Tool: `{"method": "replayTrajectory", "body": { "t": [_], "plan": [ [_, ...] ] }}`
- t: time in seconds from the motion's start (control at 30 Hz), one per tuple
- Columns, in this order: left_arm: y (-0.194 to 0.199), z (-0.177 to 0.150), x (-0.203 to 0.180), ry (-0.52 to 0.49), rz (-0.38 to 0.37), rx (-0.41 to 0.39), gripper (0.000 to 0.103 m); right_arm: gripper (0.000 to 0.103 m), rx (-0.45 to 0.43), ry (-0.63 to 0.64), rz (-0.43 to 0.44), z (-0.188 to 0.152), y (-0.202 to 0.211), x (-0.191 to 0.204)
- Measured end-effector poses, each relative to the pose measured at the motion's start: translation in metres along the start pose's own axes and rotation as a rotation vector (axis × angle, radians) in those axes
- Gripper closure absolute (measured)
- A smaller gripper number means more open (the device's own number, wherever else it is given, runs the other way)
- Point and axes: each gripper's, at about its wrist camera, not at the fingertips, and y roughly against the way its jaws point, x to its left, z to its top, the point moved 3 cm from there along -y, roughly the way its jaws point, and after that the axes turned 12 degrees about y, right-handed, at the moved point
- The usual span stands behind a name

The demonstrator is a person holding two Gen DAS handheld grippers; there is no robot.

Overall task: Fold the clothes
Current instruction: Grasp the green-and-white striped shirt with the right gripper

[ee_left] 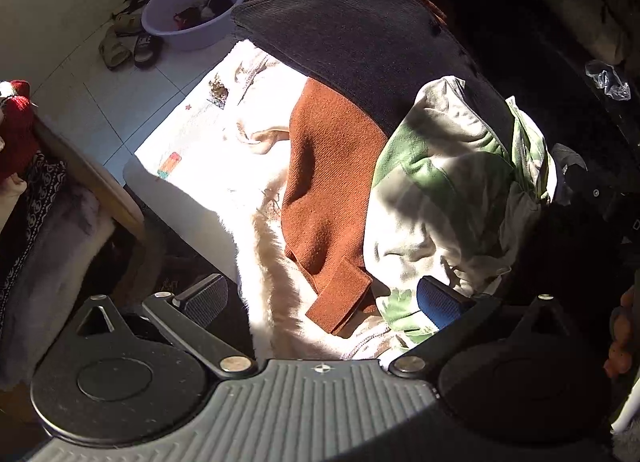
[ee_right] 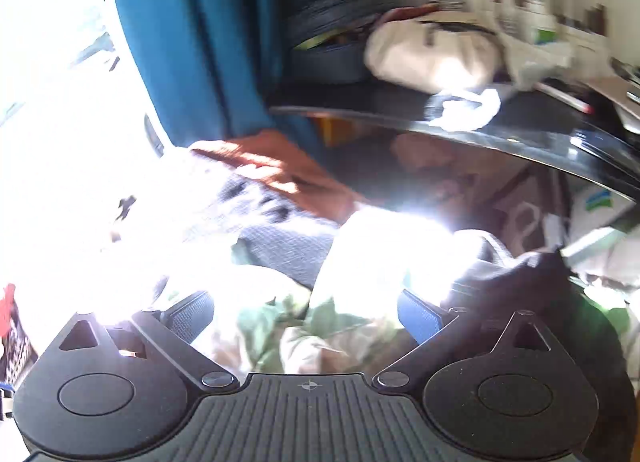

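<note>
A pile of clothes lies in sunlight. In the left wrist view a rust-brown knit garment lies over a white furry cloth, with a dark grey knit garment behind it and a crumpled green-and-white garment to its right. My left gripper points steeply down, open wide over the rust cuff; its pads press on nothing. The right wrist view is blurred. My right gripper is open above the green-and-white garment. Beyond it are the grey knit and the rust garment.
A purple basin and shoes sit on the tiled floor at upper left. A person's fingers show at the right edge. A blue curtain, a glossy black tabletop and a white bag are beyond the pile.
</note>
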Motion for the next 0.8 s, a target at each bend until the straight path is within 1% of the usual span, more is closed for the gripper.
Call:
{"method": "replayTrajectory", "body": {
  "t": [0.1,0.17,0.2,0.23,0.3,0.33,0.37,0.4,0.43,0.47,0.53,0.57,0.63,0.7,0.73,0.77,0.8],
  "plan": [
    [0.002,0.004,0.029,0.077,0.021,0.0,0.0,0.005,0.16,0.209,0.006,-0.009,-0.059,0.064],
    [0.004,0.006,0.045,0.12,0.031,-0.005,0.0,0.006,0.268,0.312,-0.024,-0.031,-0.087,0.089],
    [0.004,0.007,0.052,0.139,0.037,-0.005,0.0,0.005,0.288,0.342,-0.038,-0.043,-0.092,0.101],
    [0.005,0.008,0.057,0.15,0.041,-0.004,0.0,0.004,0.267,0.376,-0.028,-0.045,-0.091,0.107],
    [0.004,0.008,0.065,0.167,0.049,0.001,0.0,0.03,0.224,0.441,-0.008,-0.051,-0.089,0.12],
    [0.004,0.008,0.069,0.174,0.054,0.004,0.0,0.053,0.217,0.431,0.011,-0.046,-0.084,0.12],
    [0.003,0.009,0.07,0.183,0.054,0.006,0.0,0.073,0.209,0.42,0.031,-0.042,-0.078,0.12],
    [0.003,0.009,0.07,0.192,0.051,0.009,0.0,0.087,0.201,0.409,0.05,-0.038,-0.072,0.12],
    [0.002,0.01,0.071,0.2,0.049,0.011,0.0,0.097,0.177,0.351,0.072,-0.03,-0.062,0.11],
    [0.002,0.01,0.068,0.202,0.042,0.011,0.0,0.1,0.16,0.28,0.099,-0.023,-0.052,0.1],
    [0.003,0.011,0.06,0.185,0.033,0.005,0.0,0.101,0.083,0.115,0.148,-0.009,-0.031,0.071],
    [0.003,0.011,0.053,0.166,0.027,0.002,0.0,0.101,0.049,0.055,0.165,-0.004,-0.019,0.061],
    [0.002,0.011,0.039,0.124,0.016,0.0,0.0,0.101,-0.058,-0.06,0.172,0.006,0.014,0.037],
    [0.003,0.008,0.024,0.079,-0.001,-0.002,0.0,0.101,-0.232,-0.179,0.122,0.013,0.056,0.009],
    [0.004,0.007,0.017,0.055,-0.01,-0.002,0.0,0.101,-0.326,-0.226,0.055,0.015,0.084,-0.007],
    [0.005,0.006,0.009,0.036,-0.026,-0.005,0.0,0.101,-0.392,-0.263,-0.014,0.014,0.106,-0.021],
    [0.005,0.005,0.005,0.027,-0.037,-0.007,0.0,0.101,-0.438,-0.314,-0.085,0.01,0.126,-0.039]
  ]
}}
